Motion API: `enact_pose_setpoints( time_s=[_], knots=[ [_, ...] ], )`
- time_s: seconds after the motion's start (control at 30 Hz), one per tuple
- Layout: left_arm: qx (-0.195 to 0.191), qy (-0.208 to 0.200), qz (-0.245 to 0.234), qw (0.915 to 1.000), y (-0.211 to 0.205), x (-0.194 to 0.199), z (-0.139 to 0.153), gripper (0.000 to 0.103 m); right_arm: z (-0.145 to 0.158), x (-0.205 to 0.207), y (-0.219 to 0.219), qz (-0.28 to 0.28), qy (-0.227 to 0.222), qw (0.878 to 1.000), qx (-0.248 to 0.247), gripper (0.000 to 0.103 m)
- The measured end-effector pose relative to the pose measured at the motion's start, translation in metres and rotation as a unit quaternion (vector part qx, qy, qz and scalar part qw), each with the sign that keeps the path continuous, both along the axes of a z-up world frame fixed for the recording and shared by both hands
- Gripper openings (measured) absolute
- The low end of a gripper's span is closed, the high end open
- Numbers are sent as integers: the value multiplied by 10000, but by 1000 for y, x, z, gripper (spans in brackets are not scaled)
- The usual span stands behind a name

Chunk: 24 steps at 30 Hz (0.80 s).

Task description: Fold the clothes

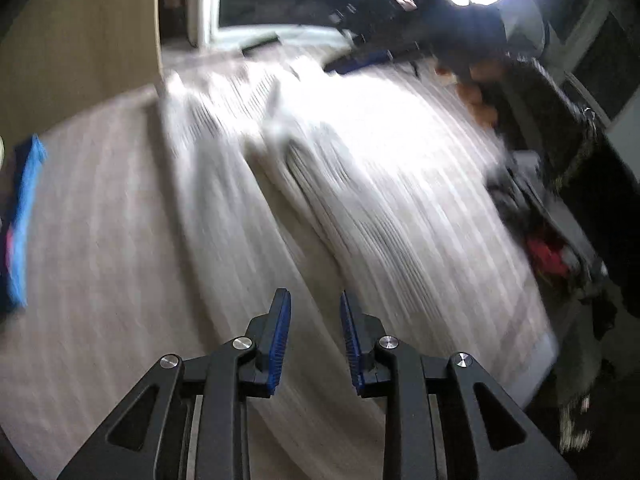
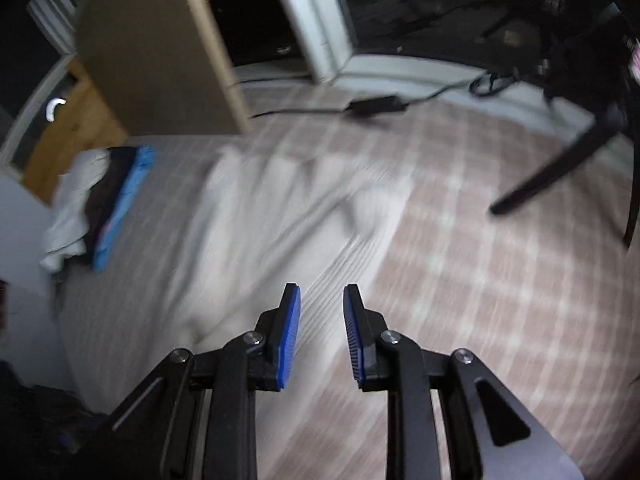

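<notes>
A pale, finely striped garment [image 1: 360, 184] lies spread on a plaid-covered surface [image 1: 100, 240], blurred by motion. In the left wrist view my left gripper [image 1: 314, 296] hovers over the garment's near edge, open, with nothing between its blue pads. The right wrist view shows the same garment [image 2: 260, 220], rumpled, on the plaid cover [image 2: 480, 260]. My right gripper [image 2: 322, 290] is above the garment's right edge, also open and holding nothing.
A stack of folded clothes with a blue piece [image 2: 120, 208] sits at the left, seen again in the left wrist view [image 1: 24, 216]. A black power adapter [image 2: 376, 106] with its cable lies at the far edge. Dark slanted legs [image 2: 560, 168] stand at right. A dark heap of clothes [image 1: 552, 256] borders the right side.
</notes>
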<state>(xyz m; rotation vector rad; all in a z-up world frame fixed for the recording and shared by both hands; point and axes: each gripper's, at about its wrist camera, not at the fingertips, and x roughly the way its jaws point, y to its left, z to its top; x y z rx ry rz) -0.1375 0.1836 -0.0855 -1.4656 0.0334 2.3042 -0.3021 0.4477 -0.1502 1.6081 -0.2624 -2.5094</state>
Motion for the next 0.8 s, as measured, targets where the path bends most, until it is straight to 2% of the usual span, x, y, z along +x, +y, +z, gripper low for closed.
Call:
enact_pose_setpoints(
  time_s=[0.07, 0.1, 0.2, 0.27, 0.33, 0.43, 0.47, 0.5, 0.63, 0.67, 0.73, 0.77, 0.8],
  knots=[
    [8, 132, -77, 9999, 8, -41, 2, 25, -12, -20, 0, -119, -78, 9995, 297, 22],
    [75, 130, -133, 9998, 10, -56, -1, 25, -16, -24, 11, -193, -128, 9994, 266, 22],
    [-144, 184, -298, 9993, 40, -98, -18, 26, -27, -36, 33, -458, -247, 9986, -19, 23],
    [-423, 173, -394, 9982, 55, -121, -33, 34, -33, -39, 37, -520, -271, 9981, -198, 30],
    [-571, 38, -409, 9975, 60, -141, -49, 36, -40, -40, 40, -559, -276, 9974, -349, 34],
    [-268, -181, -364, 9988, 58, -159, -64, 34, -41, -39, 47, -547, -227, 9972, -459, 34],
    [-167, -157, -330, 9992, 57, -161, -65, 31, -42, -40, 49, -557, -210, 9968, -527, 35],
    [-71, -127, -294, 9995, 55, -162, -65, 22, -43, -42, 52, -573, -195, 9964, -598, 35],
    [245, -100, -183, 9995, 47, -164, -64, 14, -44, -50, 65, -771, -165, 9927, -918, 35],
    [298, -98, -156, 9994, 46, -165, -64, 15, -44, -53, 64, -766, -195, 9925, -934, 35],
    [407, -135, -11, 9991, 41, -169, -62, 25, -41, -55, 61, -759, -192, 9922, -969, 35],
    [419, -154, 22, 9990, 41, -171, -63, 37, -38, -54, 59, -753, -171, 9921, -991, 35],
    [422, -172, 45, 9990, 41, -174, -64, 37, -35, -53, 56, -723, -165, 9920, -1020, 35]
  ],
)
